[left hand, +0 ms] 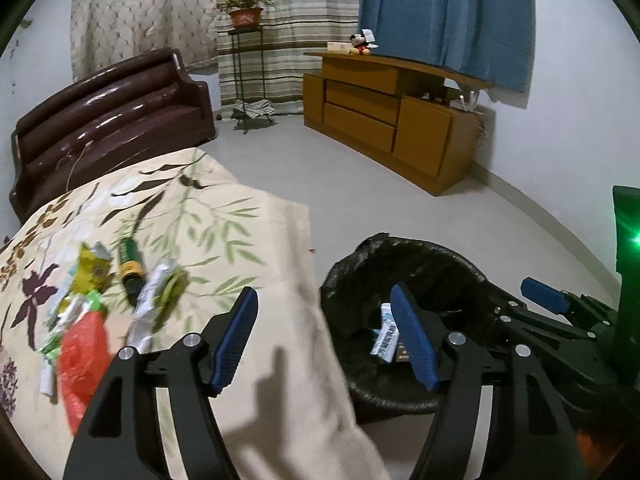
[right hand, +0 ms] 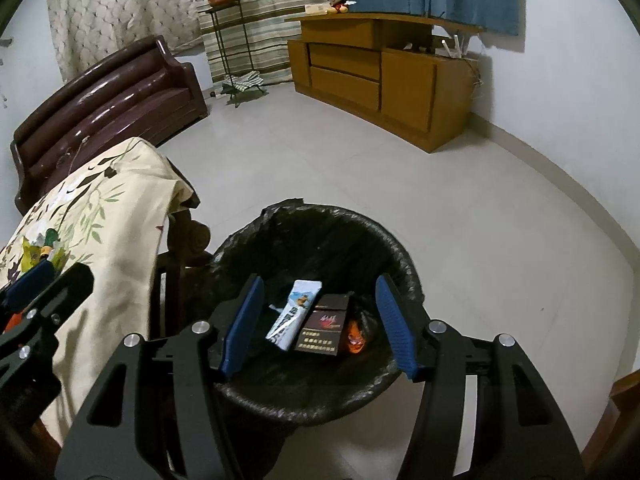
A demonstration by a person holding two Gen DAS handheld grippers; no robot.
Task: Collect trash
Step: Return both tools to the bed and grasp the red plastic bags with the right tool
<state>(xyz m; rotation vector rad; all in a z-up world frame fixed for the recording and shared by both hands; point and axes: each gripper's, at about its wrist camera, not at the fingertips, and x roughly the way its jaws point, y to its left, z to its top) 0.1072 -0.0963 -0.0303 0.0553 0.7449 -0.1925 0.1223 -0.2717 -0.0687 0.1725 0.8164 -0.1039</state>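
We have two wrist fisheyes, each looking forward and downward along its own gripper fingers. Left wrist view sits over the edge of the cloth-covered bench (left hand: 224, 240), close up, with the left gripper (left hand: 326, 338) filling the bottom of frame and the black-lined bin (left hand: 420, 264) to its right. Right wrist view hangs right above that bin (right hand: 320, 228), near enough to read the packs inside, right gripper (right hand: 320, 326) framing it. Both face the same far wall: we share the bin, bench corner, brown sofa (left hand: 108, 116), plant stand (left hand: 246, 80), wooden cabinet (left hand: 400, 120) and curtains. Each view also catches the other gripper at its side edge.
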